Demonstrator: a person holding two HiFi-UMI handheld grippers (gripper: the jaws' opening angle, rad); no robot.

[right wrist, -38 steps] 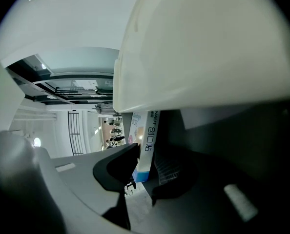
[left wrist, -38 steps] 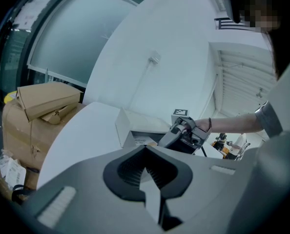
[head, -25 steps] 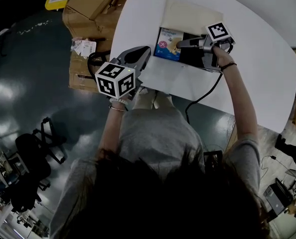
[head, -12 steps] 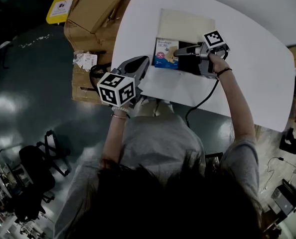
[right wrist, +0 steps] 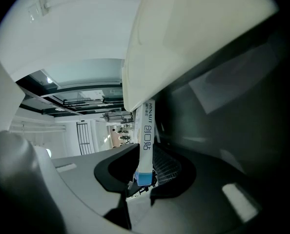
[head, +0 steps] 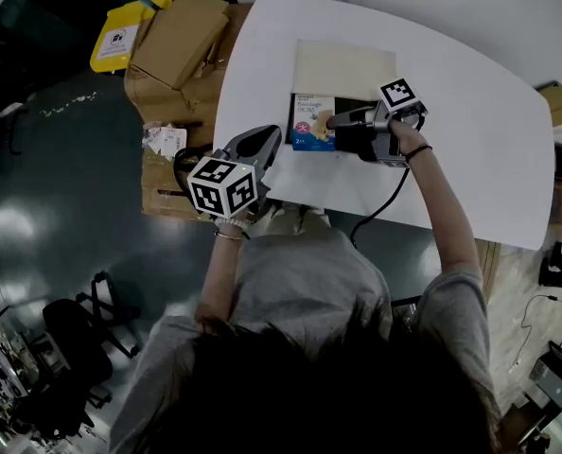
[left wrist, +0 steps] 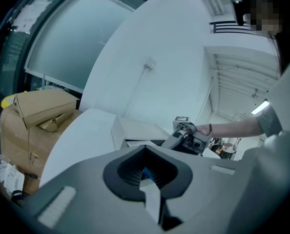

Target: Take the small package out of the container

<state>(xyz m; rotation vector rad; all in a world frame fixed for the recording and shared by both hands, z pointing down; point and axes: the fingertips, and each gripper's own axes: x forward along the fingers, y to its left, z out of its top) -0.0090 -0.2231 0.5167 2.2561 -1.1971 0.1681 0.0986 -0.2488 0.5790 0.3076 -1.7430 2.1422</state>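
Right gripper [head: 336, 121] [right wrist: 144, 179]: its jaws have just been closing and now pinch the small package [head: 311, 121] [right wrist: 146, 140]. In the right gripper view the package stands edge-on between the pads, with its blue end down in the pinch. The rest of it runs up and away from the tips.

From the head view the package lies flat just ahead of the right tips, in the left part of the open container [head: 343, 66]. The gripper body fills the dark right part.

Left gripper [head: 267, 138] [left wrist: 146, 172]: jaws together bar a thin slit, nothing gripped. It sits well apart from the package, near the table's [head: 470, 112] front-left edge.

Room to move:
- The container's cream lid lies back beyond the right tips.
- A white flap or sheet lies on the person's side; can't tell which.
- There is bare table to the right of the right gripper.
- Cardboard boxes [head: 177, 36] are stacked off the table, left of the left gripper.
- A cable [head: 387, 197] trails from the right gripper over the front edge.

Package: flat and rectangular. The face is white on top and blue below, with a pale picture. The narrow side is white with dark lettering.
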